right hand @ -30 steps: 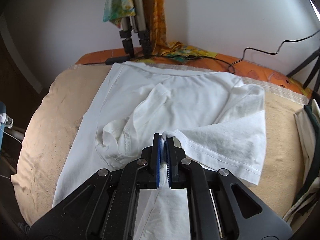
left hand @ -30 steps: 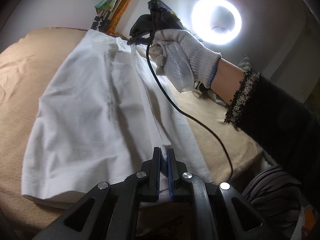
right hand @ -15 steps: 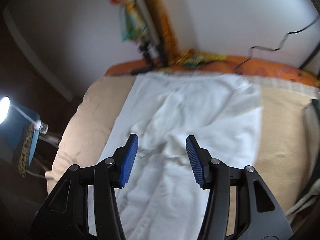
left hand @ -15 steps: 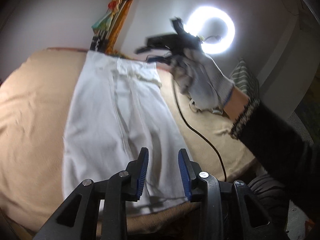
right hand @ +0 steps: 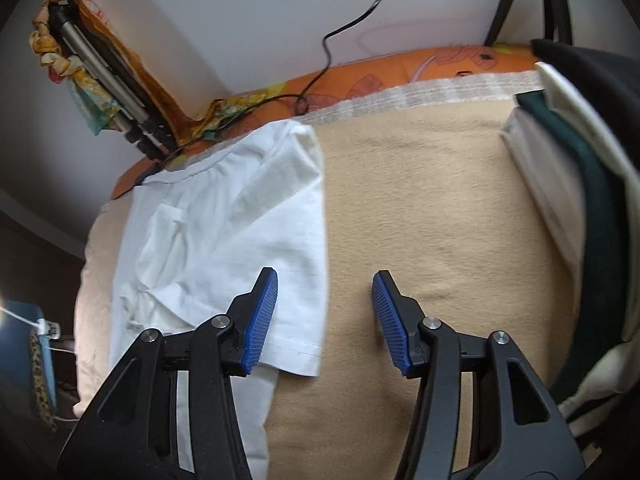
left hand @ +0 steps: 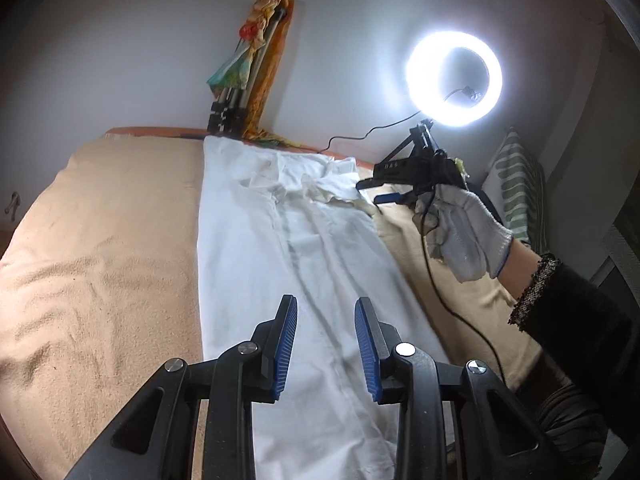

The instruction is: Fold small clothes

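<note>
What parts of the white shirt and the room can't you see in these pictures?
- Shirt bottom hem: left wrist view, hidden behind the left gripper and cut off by the lower edge.
- Shirt's left edge: right wrist view, blurred.
- Folded pile: right wrist view, cut off at the right edge; what the pieces are is unclear.
- Ring light: left wrist view, glare hides its centre.

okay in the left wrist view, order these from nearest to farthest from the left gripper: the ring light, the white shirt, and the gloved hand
From the left gripper, whose jaws stand open:
1. White shirt, directly under and ahead of the fingers.
2. Gloved hand, off to the right above the tan blanket.
3. Ring light, far right by the wall.
</note>
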The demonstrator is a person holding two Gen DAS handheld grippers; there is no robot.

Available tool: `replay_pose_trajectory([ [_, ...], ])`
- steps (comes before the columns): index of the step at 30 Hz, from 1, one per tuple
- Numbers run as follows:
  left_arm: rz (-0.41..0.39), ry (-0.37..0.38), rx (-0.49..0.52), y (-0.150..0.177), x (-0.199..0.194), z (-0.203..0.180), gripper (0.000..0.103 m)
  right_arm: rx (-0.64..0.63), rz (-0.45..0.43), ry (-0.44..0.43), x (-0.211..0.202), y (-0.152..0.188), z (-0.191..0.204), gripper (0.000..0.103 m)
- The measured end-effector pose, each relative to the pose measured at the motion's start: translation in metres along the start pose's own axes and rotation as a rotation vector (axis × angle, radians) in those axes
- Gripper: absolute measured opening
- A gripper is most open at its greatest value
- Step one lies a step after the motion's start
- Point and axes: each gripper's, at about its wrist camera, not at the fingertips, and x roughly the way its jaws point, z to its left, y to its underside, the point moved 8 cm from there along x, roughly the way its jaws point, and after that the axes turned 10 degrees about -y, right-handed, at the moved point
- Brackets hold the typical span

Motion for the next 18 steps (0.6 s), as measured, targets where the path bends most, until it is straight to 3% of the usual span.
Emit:
replay_pose_trajectory([
  [1,0.0,-0.002,0.003,0.0,0.001,0.002,0.029,-0.002,0.002,-0.016,0.003,0.001,0.004,0.04],
  [2,-0.001,-0.004,0.006,-0.001,0.001,0.002,0.029,-0.009,0.012,-0.037,0.006,0.001,0.01,0.017],
  [3,-0.005,-0.007,0.01,-0.002,0.002,0.004,0.028,-0.017,0.023,-0.04,0.008,0.001,0.014,0.007],
  [11,-0.034,-0.014,-0.021,-0.01,-0.006,0.02,0.028,-0.104,-0.04,-0.112,-0.004,-0.042,0.088,0.004],
  [18,-0.051,-0.036,-0.012,-0.013,-0.011,0.027,0.028,-0.174,0.017,-0.032,0.049,-0.064,0.13,0.004],
])
